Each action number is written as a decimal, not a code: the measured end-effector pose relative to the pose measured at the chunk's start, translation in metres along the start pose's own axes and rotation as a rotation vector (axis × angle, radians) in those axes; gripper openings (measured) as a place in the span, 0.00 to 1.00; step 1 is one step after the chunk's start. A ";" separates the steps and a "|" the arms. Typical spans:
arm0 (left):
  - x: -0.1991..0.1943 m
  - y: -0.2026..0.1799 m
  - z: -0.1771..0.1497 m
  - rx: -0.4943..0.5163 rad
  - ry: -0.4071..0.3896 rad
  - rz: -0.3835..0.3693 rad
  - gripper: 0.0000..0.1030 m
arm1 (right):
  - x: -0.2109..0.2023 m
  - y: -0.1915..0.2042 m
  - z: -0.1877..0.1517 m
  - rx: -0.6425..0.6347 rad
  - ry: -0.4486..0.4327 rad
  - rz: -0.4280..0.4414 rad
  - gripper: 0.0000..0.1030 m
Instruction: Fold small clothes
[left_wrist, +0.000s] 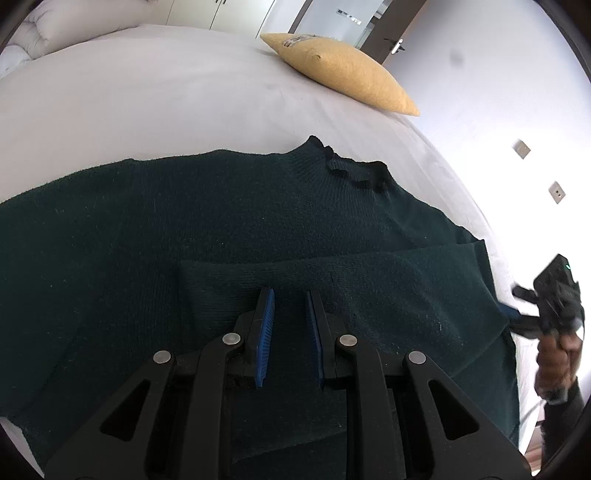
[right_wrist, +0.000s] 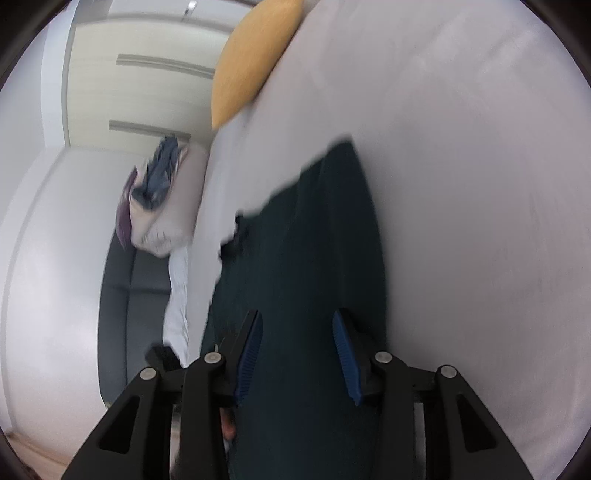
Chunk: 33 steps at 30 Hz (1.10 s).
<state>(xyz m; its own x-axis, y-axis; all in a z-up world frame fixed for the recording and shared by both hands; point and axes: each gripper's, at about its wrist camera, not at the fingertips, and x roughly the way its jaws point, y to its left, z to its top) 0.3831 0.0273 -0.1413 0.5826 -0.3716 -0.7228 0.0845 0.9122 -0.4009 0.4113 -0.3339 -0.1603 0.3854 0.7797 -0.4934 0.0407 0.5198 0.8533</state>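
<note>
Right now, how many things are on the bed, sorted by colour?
Dark green: 1, the sweater
Yellow: 1, the cushion
White: 1, the duvet bunched at the far corner
Total: 3 on the bed

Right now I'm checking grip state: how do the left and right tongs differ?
The left tongs stand narrowly open, above a folded sleeve of the dark green sweater; the right tongs gape much wider, over the sweater's edge. Left view is sharp, right is blurred. Both have blue pads and hold nothing.
</note>
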 end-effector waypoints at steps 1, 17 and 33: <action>-0.002 0.002 0.000 0.002 -0.004 0.001 0.17 | -0.004 0.001 -0.007 -0.003 0.008 -0.009 0.43; -0.171 0.092 -0.045 -0.348 -0.186 -0.006 0.21 | -0.027 0.024 -0.076 -0.102 -0.079 -0.207 0.50; -0.323 0.326 -0.204 -1.116 -0.550 -0.098 0.94 | -0.038 0.081 -0.248 -0.063 -0.101 0.136 0.66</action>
<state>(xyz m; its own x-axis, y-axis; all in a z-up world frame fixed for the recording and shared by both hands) 0.0578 0.4101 -0.1531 0.8957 -0.0630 -0.4401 -0.4286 0.1408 -0.8925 0.1713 -0.2343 -0.1142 0.4744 0.8067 -0.3523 -0.0741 0.4354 0.8972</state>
